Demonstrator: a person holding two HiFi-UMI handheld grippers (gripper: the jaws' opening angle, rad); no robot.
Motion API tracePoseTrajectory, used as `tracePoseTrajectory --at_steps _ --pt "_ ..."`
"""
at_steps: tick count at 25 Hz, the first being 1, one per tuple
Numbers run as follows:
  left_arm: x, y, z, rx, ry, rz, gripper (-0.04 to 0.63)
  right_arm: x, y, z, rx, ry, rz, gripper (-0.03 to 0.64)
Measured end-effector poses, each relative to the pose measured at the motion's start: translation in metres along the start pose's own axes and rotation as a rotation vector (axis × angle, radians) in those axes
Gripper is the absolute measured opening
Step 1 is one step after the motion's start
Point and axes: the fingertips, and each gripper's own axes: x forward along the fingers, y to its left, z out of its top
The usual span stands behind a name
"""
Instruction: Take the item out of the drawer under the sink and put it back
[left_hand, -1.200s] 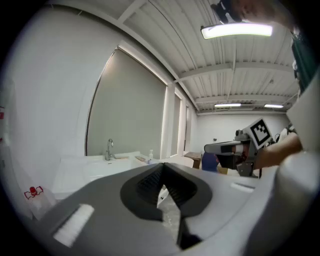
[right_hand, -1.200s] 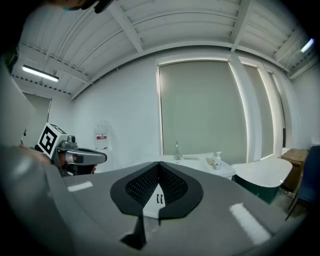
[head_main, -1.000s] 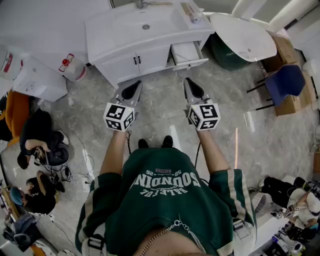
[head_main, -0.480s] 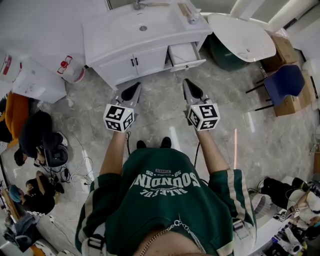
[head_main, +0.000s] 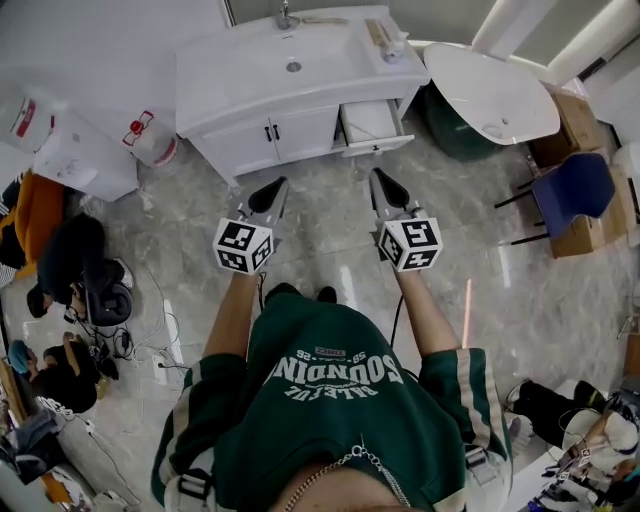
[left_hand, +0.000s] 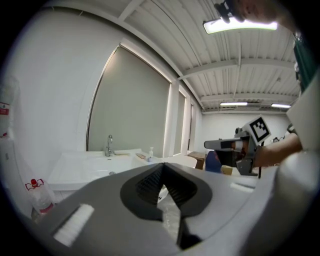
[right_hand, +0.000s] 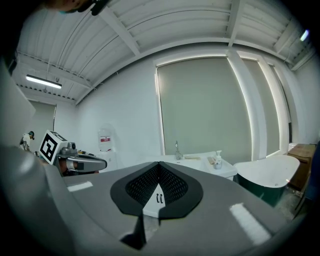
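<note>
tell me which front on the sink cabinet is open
The drawer at the right end of the sink cabinet, beside the bathtub: it is pulled out, while the two doors left of it, with dark handles, sit shut.

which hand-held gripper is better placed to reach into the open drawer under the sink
Right. The right hand-held gripper points almost straight at the open drawer. The left hand-held gripper faces the closed doors instead. Both are shut and empty, so the right one must probably open first.
</note>
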Motion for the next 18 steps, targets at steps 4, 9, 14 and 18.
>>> tracePoseTrajectory --at_steps 4,9,14,18 --pt "0.004 -0.007 -0.010 -0.006 0.028 0.008 0.049 0.000 -0.008 0.000 0.001 -0.005 0.019 0.002" --pt "0.017 0.002 -0.010 -0.010 0.040 0.015 0.049 0.009 -0.020 -0.010 0.030 0.012 0.017 0.002" --pt "0.041 0.021 -0.004 -0.015 0.028 0.010 0.049 0.026 -0.034 -0.014 0.030 0.019 0.003 0.002" --pt "0.078 0.039 -0.002 -0.028 0.027 -0.003 0.049 0.052 -0.059 -0.014 0.033 0.031 -0.014 0.002"
